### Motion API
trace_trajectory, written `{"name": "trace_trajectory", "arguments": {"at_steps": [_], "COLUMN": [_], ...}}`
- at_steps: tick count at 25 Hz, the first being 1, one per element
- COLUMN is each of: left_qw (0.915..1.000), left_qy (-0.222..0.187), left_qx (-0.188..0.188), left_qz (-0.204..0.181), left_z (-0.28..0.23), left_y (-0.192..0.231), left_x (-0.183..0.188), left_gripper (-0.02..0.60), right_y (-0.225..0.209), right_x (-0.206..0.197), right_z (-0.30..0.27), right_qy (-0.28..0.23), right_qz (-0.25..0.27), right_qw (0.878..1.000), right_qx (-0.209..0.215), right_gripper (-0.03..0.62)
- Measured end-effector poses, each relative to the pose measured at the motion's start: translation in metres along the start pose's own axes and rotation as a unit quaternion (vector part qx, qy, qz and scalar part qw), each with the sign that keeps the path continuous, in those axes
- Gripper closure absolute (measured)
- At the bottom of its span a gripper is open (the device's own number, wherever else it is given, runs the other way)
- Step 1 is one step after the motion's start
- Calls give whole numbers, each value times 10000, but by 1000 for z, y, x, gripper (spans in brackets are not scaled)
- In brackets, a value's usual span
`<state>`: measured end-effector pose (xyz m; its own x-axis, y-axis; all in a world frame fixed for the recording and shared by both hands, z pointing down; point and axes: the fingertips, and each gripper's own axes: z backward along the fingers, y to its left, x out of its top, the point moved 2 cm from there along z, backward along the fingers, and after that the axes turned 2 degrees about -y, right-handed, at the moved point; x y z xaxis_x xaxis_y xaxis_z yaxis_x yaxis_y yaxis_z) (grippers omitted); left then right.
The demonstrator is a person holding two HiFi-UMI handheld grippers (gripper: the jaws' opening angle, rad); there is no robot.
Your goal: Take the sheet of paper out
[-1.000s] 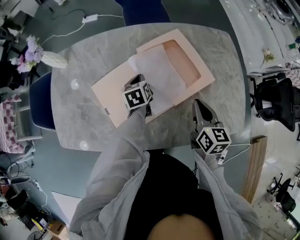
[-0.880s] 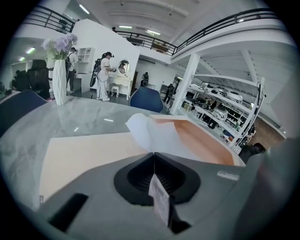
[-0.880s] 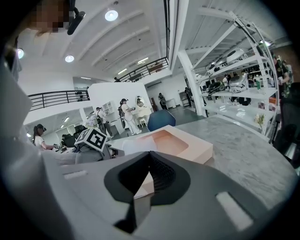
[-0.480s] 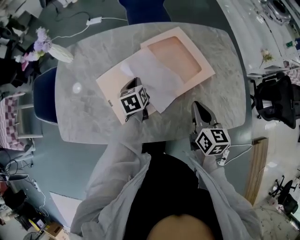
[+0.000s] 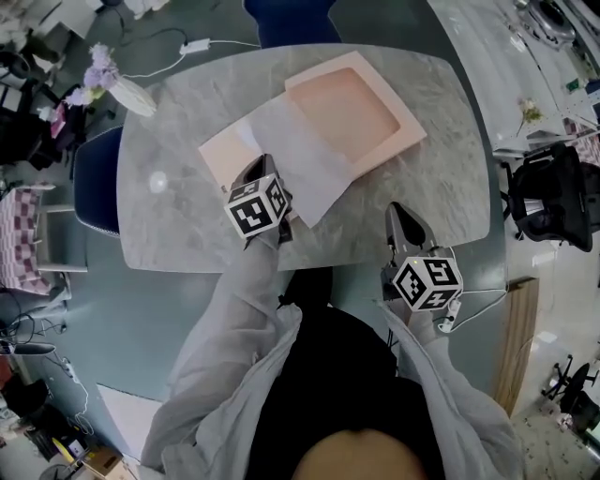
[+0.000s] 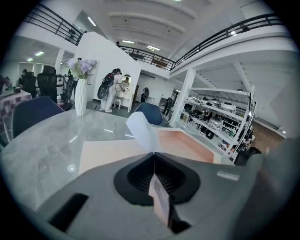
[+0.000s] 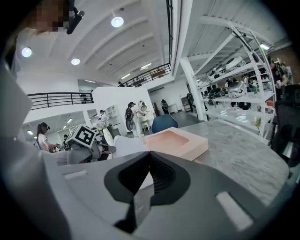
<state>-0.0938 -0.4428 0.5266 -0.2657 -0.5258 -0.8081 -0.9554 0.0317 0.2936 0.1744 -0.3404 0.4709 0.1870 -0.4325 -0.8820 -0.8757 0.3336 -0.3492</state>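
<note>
A pink shallow box (image 5: pixel 410 128) stands open on the grey marble table (image 5: pixel 178 225), its flat lid (image 5: pixel 217 150) lying to its left. A white sheet of paper (image 5: pixel 305 164) lies across the lid and the box's near-left rim, and the box's inside is bare. My left gripper (image 5: pixel 255 172) is shut on the sheet's near-left edge. In the left gripper view the sheet (image 6: pixel 140 131) curls up from the closed jaw tips. My right gripper (image 5: pixel 401 214) hovers at the table's near right edge, shut and holding nothing. Its view shows the box (image 7: pixel 176 140) ahead.
A vase of flowers (image 5: pixel 117 84) stands at the table's far left corner. Blue chairs sit at the left (image 5: pixel 94 178) and far side (image 5: pixel 291 19). A black office chair (image 5: pixel 553 197) stands on the right. Shelving and people fill the room beyond.
My left gripper has drawn back toward me and to the left, lifting slightly, with the sheet in it. The sheet has slid out of the box. My right gripper has shifted a little.
</note>
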Motion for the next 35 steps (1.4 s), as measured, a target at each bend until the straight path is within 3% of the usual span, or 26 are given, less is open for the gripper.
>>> {"name": "trace_trajectory", "arguments": {"at_steps": [12, 27, 35], "left_qw": [9966, 9874, 9757], "left_qy": [-605, -867, -962], "left_qx": [-484, -1215, -1840], "left_qz": [-283, -529, -703], "left_z": [84, 203, 257], "left_y": [-34, -53, -64], "left_x": [5, -27, -45], "left_gripper": [578, 578, 578], "right_y": [20, 60, 75], "right_x": [-11, -23, -25], "right_z": [56, 135, 170], "right_qy": [-256, -518, -749], "right_qz": [80, 312, 395], "right_qw": [9996, 9980, 9963], "right_qx": [73, 194, 156], "right_gripper": [585, 585, 586]}}
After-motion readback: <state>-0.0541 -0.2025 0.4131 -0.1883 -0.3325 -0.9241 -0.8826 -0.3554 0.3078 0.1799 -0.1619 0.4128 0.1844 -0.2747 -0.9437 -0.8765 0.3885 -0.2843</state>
